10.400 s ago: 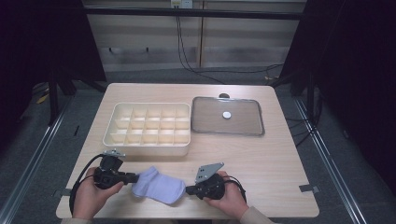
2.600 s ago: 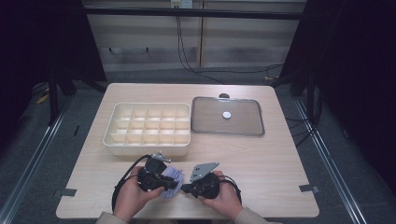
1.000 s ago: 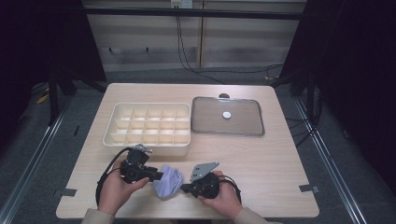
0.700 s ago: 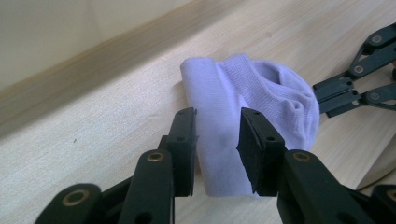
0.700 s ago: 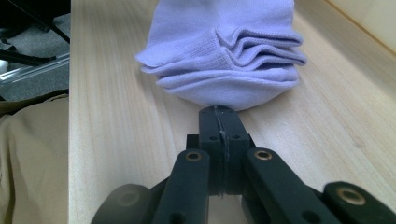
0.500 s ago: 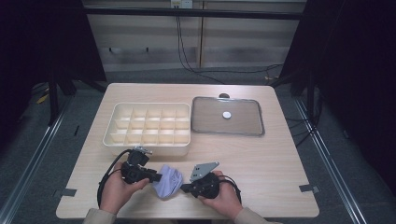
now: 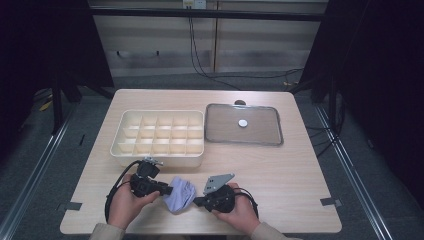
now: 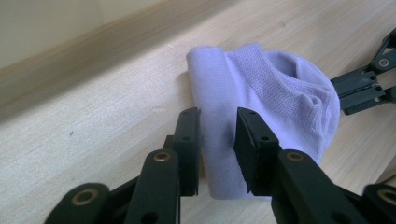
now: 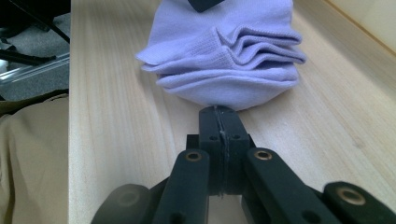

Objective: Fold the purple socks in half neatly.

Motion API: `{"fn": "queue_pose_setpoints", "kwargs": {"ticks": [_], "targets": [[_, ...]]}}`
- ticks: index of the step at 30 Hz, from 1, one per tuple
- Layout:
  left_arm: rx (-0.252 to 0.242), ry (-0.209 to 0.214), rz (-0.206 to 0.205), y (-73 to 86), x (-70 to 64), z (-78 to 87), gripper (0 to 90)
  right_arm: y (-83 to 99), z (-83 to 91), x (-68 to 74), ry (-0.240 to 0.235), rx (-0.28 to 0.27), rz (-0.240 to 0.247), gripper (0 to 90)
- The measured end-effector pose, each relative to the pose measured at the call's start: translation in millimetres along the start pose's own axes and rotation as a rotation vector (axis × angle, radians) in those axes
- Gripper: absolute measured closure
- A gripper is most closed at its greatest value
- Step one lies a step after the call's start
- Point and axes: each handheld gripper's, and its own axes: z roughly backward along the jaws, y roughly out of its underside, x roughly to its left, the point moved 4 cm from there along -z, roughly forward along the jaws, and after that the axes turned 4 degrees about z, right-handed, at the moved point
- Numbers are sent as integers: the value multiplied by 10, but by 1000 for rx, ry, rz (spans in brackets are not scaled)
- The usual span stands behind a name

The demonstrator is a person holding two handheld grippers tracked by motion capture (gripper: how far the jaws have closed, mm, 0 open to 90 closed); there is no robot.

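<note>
Two grippers meet at a folded lilac sock (image 7: 180, 194) lying near the front edge of the table (image 7: 295, 175), between the person's hands. No brand, label or writing can be read on the sock, the grippers or the other things. Behind the sock, close to the left gripper (image 7: 167, 190), stands a cream compartment tray (image 7: 122, 134), and beside that lies a grey framed lid (image 7: 276, 131) with a small white knob. The table to the right of the hands is bare wood out to its edge. The left gripper's jaws are spread a little, straddling the rolled edge of the sock. The right gripper (image 7: 196, 201) has its jaws pressed together, their tips touching the sock's rounded end; whether cloth is pinched between them I cannot tell.
</note>
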Motion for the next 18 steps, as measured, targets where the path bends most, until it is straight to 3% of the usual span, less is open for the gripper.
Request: {"fn": "queue_pose_setpoints", "kwargs": {"ticks": [5, 7, 9, 13, 18], "targets": [[2, 4, -1, 0, -2, -6, 740, 0, -1, 1, 0, 0, 0, 897], [-6, 9, 17, 1, -8, -17, 746, 0, -1, 0, 0, 0, 0, 896], [4, 10, -1, 4, 4, -17, 762, -1, -1, 0, 0, 0, 0, 896], [0, 14, 17, 6, -9, -32, 770, -2, -2, 0, 1, 0, 0, 896], [16, 13, 4, 13, 6, -39, 783, -3, -3, -1, 1, -1, 1, 896]]}}
